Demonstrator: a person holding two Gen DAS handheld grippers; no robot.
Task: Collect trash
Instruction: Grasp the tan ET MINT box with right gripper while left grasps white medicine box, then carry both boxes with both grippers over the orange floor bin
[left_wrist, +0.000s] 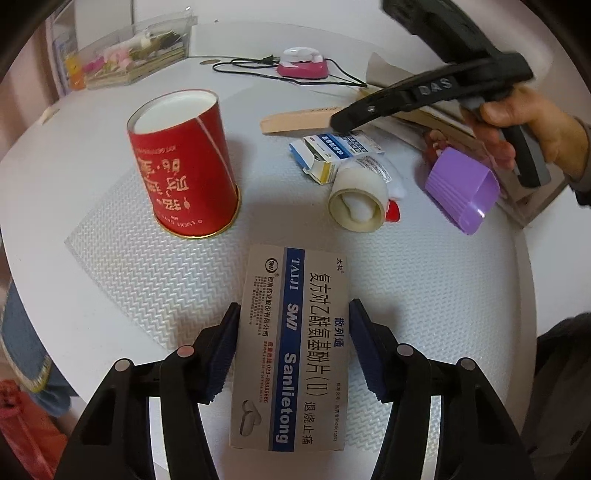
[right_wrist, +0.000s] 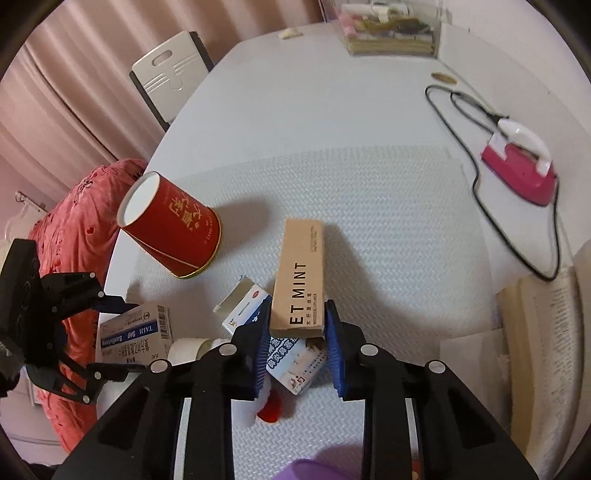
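My left gripper (left_wrist: 293, 314) is shut on a grey and blue medicine box (left_wrist: 291, 347), held above the white mat; it also shows in the right wrist view (right_wrist: 135, 336). My right gripper (right_wrist: 297, 317) is shut on a tan box marked MINT (right_wrist: 301, 273), lifted above a small blue and white carton (right_wrist: 295, 363). A red paper tub (left_wrist: 183, 162) stands open on the mat, left of the pile. A white tape roll (left_wrist: 356, 201) and an opened blue and white carton (left_wrist: 332, 151) lie to its right.
A pink mini iron (right_wrist: 521, 162) with a black cord lies at the back right. A clear box of sundries (left_wrist: 133, 51) stands at the far edge. A purple scoop (left_wrist: 461, 190) and open books (right_wrist: 546, 317) lie at the right. A red cloth (right_wrist: 74, 236) hangs off the table's left.
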